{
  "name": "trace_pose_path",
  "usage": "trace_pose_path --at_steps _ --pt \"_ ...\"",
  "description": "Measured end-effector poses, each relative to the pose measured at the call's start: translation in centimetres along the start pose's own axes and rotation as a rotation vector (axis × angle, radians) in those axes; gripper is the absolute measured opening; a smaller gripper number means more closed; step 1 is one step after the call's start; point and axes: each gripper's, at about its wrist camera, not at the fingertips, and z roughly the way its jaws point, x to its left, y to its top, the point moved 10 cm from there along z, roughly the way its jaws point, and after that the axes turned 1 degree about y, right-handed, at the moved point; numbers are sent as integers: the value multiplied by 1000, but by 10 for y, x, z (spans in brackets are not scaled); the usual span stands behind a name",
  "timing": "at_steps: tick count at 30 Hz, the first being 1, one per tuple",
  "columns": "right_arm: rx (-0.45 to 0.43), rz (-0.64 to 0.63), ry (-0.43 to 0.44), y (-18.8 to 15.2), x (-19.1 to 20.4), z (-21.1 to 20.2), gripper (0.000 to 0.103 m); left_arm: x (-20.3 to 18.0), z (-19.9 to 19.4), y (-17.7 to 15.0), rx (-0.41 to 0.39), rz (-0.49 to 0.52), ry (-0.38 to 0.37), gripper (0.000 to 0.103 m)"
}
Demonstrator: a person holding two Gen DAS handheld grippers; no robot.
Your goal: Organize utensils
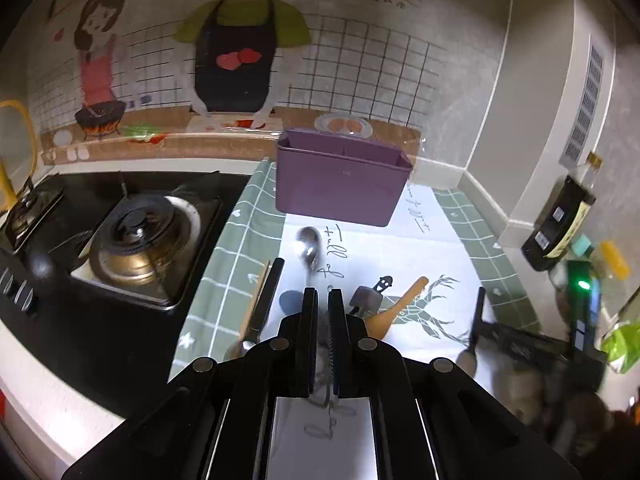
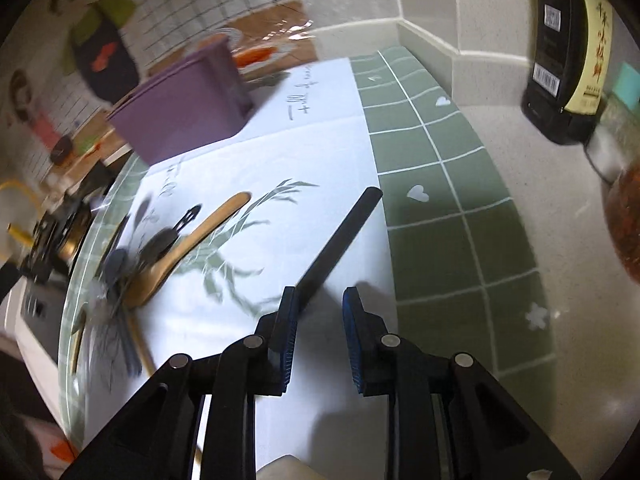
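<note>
Found the purple bin upright at the back of a green checked cloth, close under a wall sticker of cartoon cooks. Noted a white sheet printed with a deer spread over the cloth in front of the bin, with handwriting across it. Saw a gas stove on the counter to the left of the bin, its burner ring bare, and a pale speckled countertop running to the corner on the bin's right. Picked out a dark sauce bottle with a yellow label there, well apart from the bin, against the grey wall.

Found the left gripper pressed together on the handle of a metal spoon, bowl pointing toward the bin and just short of its front wall.

Found the right gripper spread, pads touching nothing, over the sheet in front of the bin and to its right. Saw a long black handle lying on the sheet there, its near end slipping behind the left finger.

Noted a wooden spoon and a small black utensil with a cartoon face lying together on the deer print, in front of the bin. Made out a black-handled spoon at the sheet's stove-side edge, also in front of the bin.
</note>
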Motion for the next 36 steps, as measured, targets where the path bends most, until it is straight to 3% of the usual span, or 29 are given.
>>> trace_pose_path --at_steps 7,12,13,15,17,20,27,30,36 --pt "-32 -25 -53 30 11 24 27 19 0 -19 49 -72 10 7" --pt "-44 -229 -72 32 43 36 26 29 20 -44 113 -110 -33 8" --pt "-44 -268 -78 30 48 37 22 29 22 -47 118 -109 -40 8" --pt "-36 -338 -48 24 56 35 14 31 27 -53 126 -108 -54 16" --pt "-27 -377 -27 18 58 31 13 31 31 -57 127 -103 -74 25" --pt "-11 -388 12 7 53 21 13 24 44 -55 138 -56 -85 34" --pt "-31 -321 81 3 42 5 12 -19 107 -33 207 176 -109 35" --pt "-54 -290 95 6 42 -1 12 -22 134 -22 228 203 -69 35" --pt "-85 -276 112 8 45 -13 12 -31 157 -21 314 233 -92 35"
